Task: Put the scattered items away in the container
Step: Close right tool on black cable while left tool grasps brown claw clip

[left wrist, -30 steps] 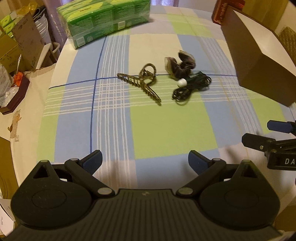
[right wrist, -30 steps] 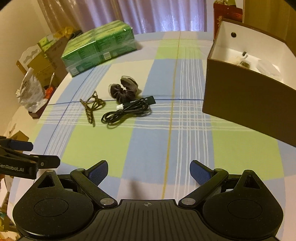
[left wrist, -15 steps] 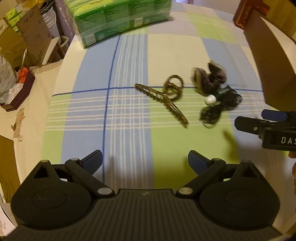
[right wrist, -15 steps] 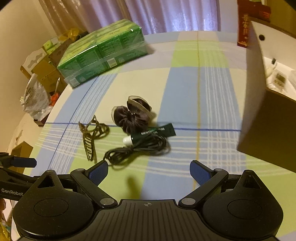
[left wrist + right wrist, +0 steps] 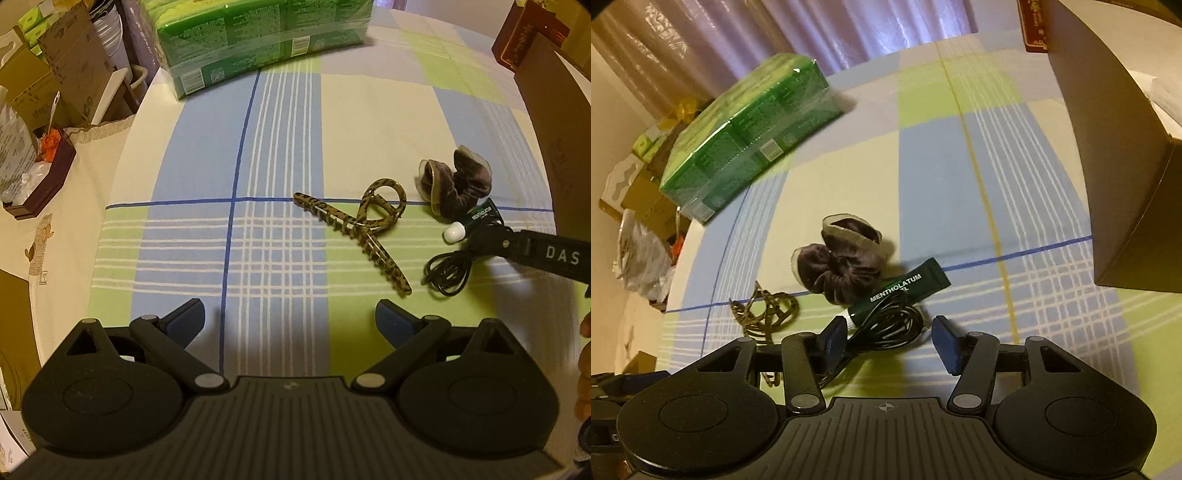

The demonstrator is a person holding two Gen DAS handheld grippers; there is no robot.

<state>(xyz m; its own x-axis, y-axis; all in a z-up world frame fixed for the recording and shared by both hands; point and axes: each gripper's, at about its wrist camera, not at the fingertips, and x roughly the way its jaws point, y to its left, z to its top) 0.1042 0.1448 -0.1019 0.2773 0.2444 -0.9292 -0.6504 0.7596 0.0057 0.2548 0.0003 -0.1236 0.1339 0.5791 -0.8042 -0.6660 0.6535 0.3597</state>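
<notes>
On the checked tablecloth lie a leopard-print hair claw (image 5: pixel 354 225) (image 5: pixel 764 310), a brown velvet scrunchie (image 5: pixel 456 182) (image 5: pixel 842 262), a dark green Mentholatum tube (image 5: pixel 476 218) (image 5: pixel 905 288) and a coiled black cable (image 5: pixel 448 269) (image 5: pixel 890 326). My right gripper (image 5: pixel 890 343) is open and low over the cable, its fingers on either side of the coil and the tube's white cap. My left gripper (image 5: pixel 290 321) is open above bare cloth, short of the hair claw. The brown box (image 5: pixel 1108 155) stands at the right.
A green shrink-wrapped pack (image 5: pixel 258 40) (image 5: pixel 746 129) sits at the table's far left. A red box (image 5: pixel 524 37) stands behind the brown box. Cardboard boxes and bags (image 5: pixel 40 110) crowd the floor beyond the table's left edge. A hand (image 5: pixel 585 354) shows at the right.
Both grippers moved forward and lower toward the items. The right gripper came down around the black cable and its jaws narrowed somewhat. The items have not moved.
</notes>
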